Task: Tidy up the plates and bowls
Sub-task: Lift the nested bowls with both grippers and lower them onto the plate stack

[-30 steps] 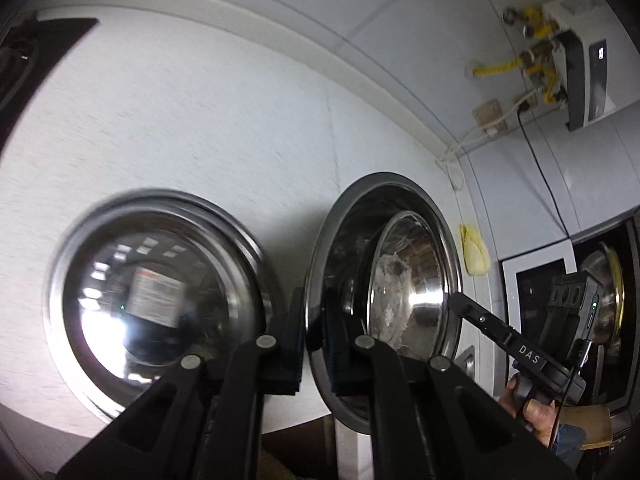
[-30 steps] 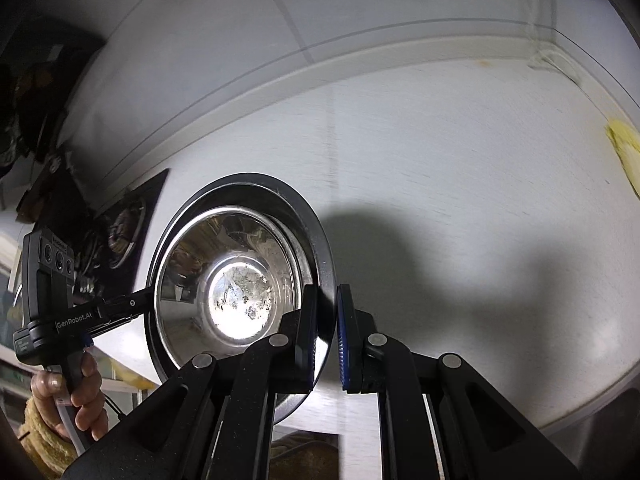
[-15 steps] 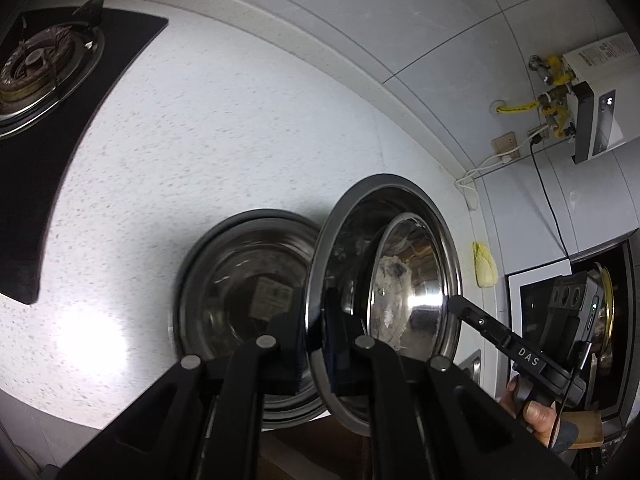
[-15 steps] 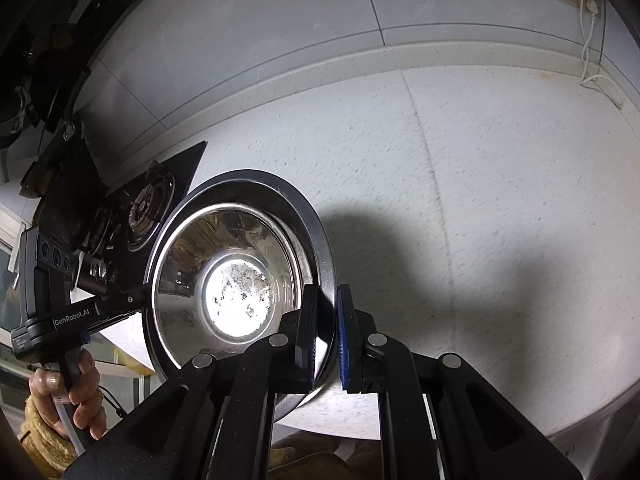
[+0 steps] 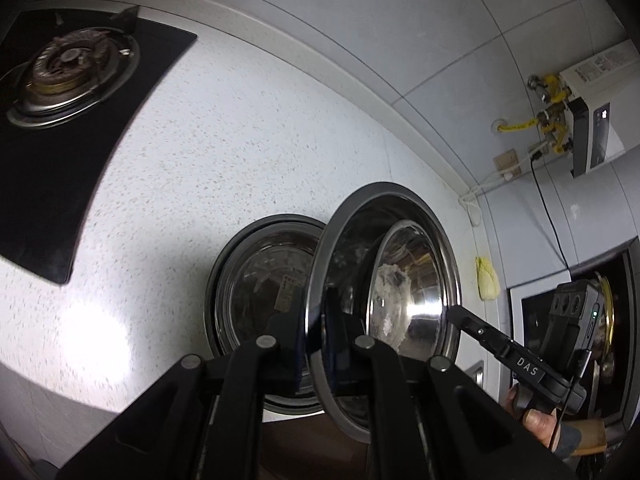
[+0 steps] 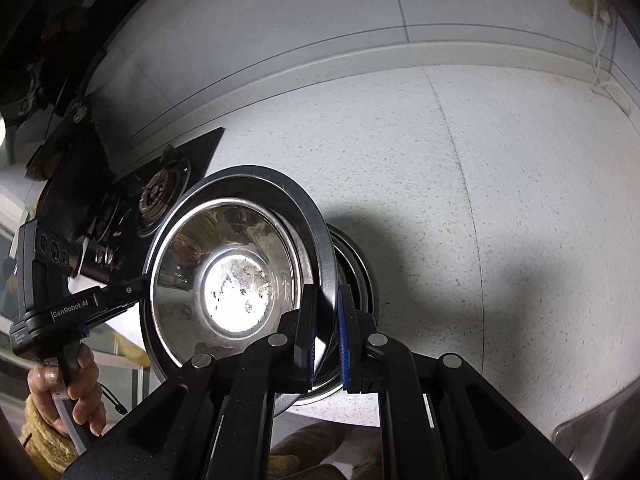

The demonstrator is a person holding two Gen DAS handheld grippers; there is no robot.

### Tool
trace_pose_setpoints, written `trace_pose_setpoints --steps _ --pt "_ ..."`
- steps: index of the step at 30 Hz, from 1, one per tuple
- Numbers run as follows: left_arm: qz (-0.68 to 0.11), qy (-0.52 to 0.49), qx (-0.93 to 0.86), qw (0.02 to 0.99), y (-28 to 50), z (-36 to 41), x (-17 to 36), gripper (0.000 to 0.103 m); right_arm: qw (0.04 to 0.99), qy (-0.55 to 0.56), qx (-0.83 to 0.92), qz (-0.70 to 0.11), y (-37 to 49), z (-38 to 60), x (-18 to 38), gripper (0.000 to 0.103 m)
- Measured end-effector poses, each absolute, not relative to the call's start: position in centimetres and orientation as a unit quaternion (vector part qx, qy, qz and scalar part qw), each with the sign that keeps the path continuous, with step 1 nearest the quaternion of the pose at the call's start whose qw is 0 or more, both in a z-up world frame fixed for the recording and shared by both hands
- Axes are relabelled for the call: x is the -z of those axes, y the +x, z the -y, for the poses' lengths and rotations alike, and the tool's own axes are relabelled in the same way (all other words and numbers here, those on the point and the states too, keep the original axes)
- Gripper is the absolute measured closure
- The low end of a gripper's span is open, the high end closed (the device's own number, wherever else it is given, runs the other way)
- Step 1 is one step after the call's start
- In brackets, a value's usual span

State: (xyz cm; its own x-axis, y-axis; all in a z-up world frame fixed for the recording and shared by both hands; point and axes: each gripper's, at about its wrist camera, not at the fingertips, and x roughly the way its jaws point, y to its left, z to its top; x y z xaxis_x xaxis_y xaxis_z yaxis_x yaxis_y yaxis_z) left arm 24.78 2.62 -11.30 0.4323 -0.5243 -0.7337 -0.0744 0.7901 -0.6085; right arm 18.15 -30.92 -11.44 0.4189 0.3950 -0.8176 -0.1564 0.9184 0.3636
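Note:
A steel plate (image 5: 348, 248) with a smaller steel bowl (image 5: 408, 288) nested in it is held on edge between both grippers above the speckled counter. My left gripper (image 5: 314, 328) is shut on the plate's rim. My right gripper (image 6: 326, 332) is shut on the opposite rim of the same plate (image 6: 280, 188), with the bowl (image 6: 228, 276) facing the camera. A second steel bowl (image 5: 256, 284) sits on the counter just behind and below the held pair; its edge shows in the right wrist view (image 6: 360, 272).
A black gas hob (image 5: 60, 80) with a burner lies at the counter's left end and shows in the right wrist view (image 6: 160, 192). A yellow cloth (image 5: 486, 280) lies near the wall corner. A sink edge (image 6: 600, 448) shows at lower right.
Both grippers have lifted and pulled back with the plate and bowl. The bowl on the counter now looks smaller and sits closer behind the held plate; more of the hob shows.

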Motion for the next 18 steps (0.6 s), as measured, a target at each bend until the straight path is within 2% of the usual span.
trace_pose_setpoints --steps 9,18 --pt "-0.506 -0.322 0.094 0.795 20.9 -2.4 11.3 0.095 0.826 0.099 -0.200 -0.518 17.4 30.9 11.6 0.094" --pt "-0.507 -0.299 0.100 0.802 21.3 -3.6 11.7 0.095 0.830 0.111 -0.179 -0.517 16.7 29.8 12.3 0.094"
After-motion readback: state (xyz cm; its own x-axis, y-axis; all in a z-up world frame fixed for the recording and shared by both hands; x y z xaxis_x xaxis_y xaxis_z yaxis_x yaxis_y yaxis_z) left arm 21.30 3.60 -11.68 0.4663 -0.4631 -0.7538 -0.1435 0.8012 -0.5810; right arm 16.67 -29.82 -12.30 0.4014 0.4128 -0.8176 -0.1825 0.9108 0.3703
